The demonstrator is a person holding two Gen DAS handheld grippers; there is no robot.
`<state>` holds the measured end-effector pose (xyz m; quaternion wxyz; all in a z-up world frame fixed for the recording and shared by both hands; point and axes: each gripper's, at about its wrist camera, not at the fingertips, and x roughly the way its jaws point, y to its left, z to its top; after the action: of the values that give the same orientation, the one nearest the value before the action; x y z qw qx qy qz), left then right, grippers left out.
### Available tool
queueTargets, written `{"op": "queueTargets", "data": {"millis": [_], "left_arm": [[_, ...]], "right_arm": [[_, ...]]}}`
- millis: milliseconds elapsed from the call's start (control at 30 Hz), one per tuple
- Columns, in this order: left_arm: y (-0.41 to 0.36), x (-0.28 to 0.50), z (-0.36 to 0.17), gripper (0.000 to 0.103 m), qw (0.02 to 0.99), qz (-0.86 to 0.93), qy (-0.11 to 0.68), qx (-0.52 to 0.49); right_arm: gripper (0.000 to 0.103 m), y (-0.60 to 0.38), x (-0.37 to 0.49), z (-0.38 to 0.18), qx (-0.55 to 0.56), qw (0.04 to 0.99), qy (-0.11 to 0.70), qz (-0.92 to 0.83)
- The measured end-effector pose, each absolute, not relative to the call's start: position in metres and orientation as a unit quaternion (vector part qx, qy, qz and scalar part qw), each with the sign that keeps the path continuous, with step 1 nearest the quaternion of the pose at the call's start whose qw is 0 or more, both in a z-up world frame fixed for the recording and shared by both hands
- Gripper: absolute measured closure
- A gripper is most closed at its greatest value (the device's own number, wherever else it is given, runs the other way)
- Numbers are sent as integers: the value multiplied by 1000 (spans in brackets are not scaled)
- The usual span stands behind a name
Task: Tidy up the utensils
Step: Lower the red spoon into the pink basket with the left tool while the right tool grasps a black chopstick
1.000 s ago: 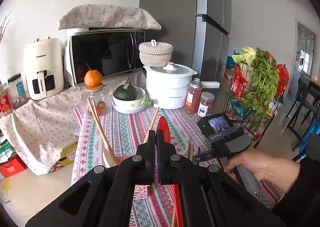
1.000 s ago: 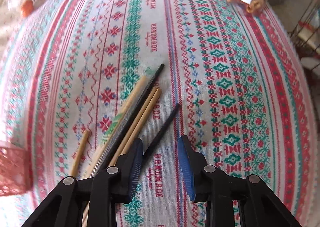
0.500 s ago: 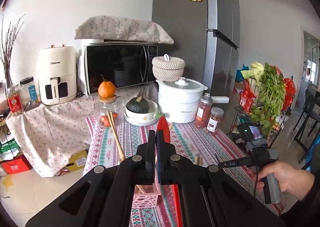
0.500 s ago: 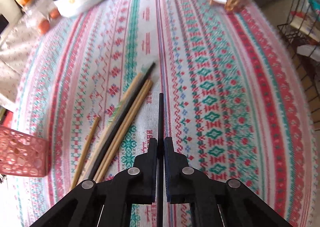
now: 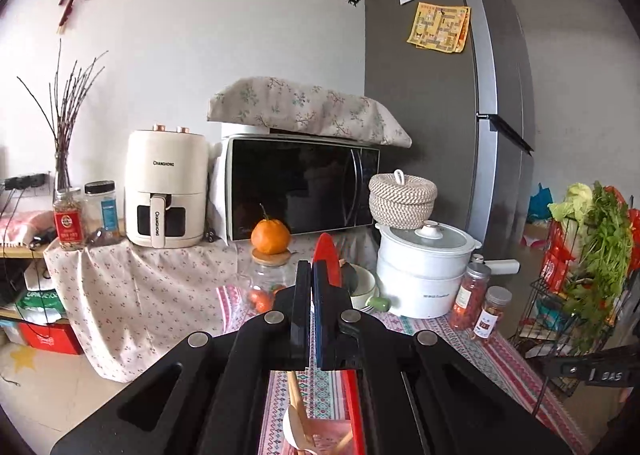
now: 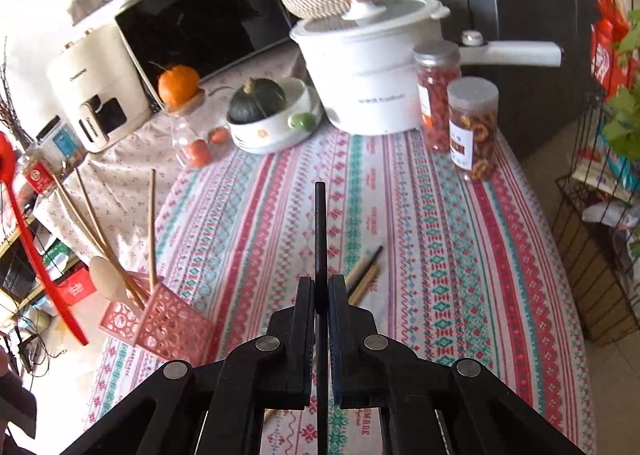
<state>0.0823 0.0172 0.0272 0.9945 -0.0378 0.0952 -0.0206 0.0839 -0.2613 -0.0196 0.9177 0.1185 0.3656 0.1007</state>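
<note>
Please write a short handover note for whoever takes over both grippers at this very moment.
Left gripper: shut on the red spatula.
Right gripper: shut on a black chopstick, held above the tablecloth.
Pink basket, near the table's left edge: holds wooden chopsticks and a wooden spoon.
Left to do: put both held utensils in the basket, then the loose chopsticks lying on the cloth.
</note>
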Motion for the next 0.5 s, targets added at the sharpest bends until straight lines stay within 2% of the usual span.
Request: {"op": "queueTargets", "data": {"millis": [233,500], "left_arm": [[3,98,-3,103,997,-2,77,5],[-2,108,-35,103,995,0,99,16]], "right_arm": [[99,-251,77,-3,108,929,335,118],[99,-244,76,0,99,930,330,128]]}}
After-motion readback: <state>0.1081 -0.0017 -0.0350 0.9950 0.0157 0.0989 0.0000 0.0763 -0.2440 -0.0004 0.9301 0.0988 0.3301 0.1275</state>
